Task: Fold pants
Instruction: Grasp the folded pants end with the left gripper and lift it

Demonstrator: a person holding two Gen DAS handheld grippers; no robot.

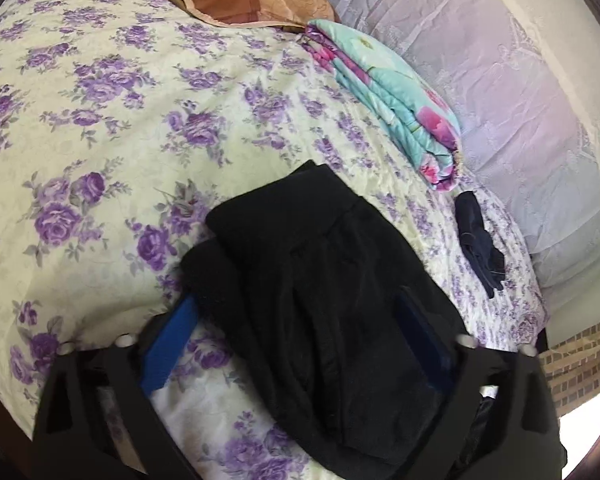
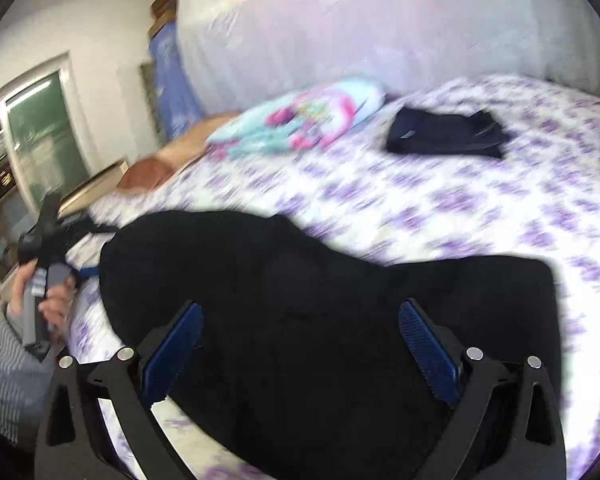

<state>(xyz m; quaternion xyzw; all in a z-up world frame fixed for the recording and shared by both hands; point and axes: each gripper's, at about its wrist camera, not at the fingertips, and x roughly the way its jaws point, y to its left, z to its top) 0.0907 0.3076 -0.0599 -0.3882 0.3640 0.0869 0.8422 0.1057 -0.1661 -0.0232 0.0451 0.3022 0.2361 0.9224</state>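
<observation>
Black pants (image 1: 320, 312) bunched on near edge of floral bed (image 1: 100, 140), left gripper (image 1: 296, 344) and right gripper (image 2: 300, 352) both spread wide above cloth, holding nothing; flatten first, then pinch the hem.
</observation>
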